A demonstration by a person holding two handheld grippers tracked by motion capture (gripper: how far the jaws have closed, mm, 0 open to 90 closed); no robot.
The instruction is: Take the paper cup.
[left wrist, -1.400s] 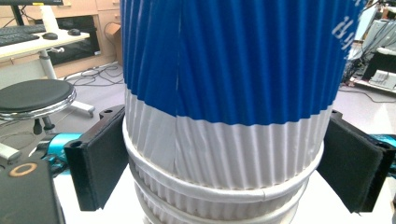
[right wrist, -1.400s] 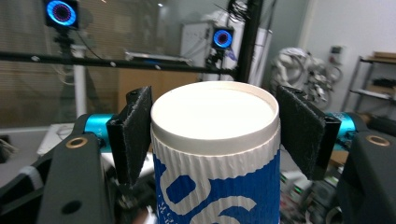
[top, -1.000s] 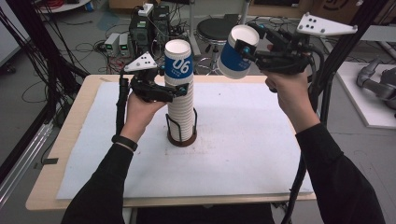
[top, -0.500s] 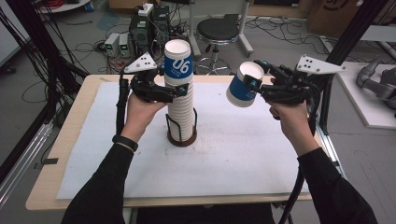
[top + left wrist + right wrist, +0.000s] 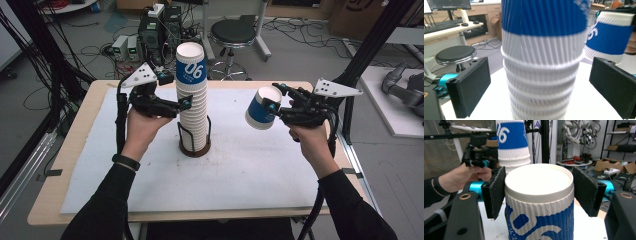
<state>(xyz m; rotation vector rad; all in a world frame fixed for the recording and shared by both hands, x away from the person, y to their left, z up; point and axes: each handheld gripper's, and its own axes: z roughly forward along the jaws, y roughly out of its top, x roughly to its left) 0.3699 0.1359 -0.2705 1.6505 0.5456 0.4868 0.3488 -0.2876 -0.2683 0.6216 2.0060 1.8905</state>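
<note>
A tall stack of blue-and-white ribbed paper cups (image 5: pixel 192 95) stands upright in a black wire holder (image 5: pixel 194 145) at the middle of the table. My left gripper (image 5: pixel 175 90) reaches in from the stack's left. Its jaws have just been opening and stand open on either side of the stack (image 5: pixel 541 62), with both pads (image 5: pixel 471 85) clear of it. My right gripper (image 5: pixel 275 97) is shut on a single cup (image 5: pixel 260 112), held tilted in the air to the right of the stack. In the right gripper view both pads (image 5: pixel 496 192) press the cup (image 5: pixel 539 207) just below its rim.
A white mat (image 5: pixel 240 170) covers the wooden table (image 5: pixel 60 195). Beyond the far edge stand a black stool (image 5: pixel 232 32) and electronics boxes (image 5: pixel 150 32) among floor cables. A black frame post (image 5: pixel 370 50) rises at the right, close to my right hand.
My right gripper has come down with the single cup from above the stack's top to beside its middle. My left gripper's jaws have spread off the stack.
</note>
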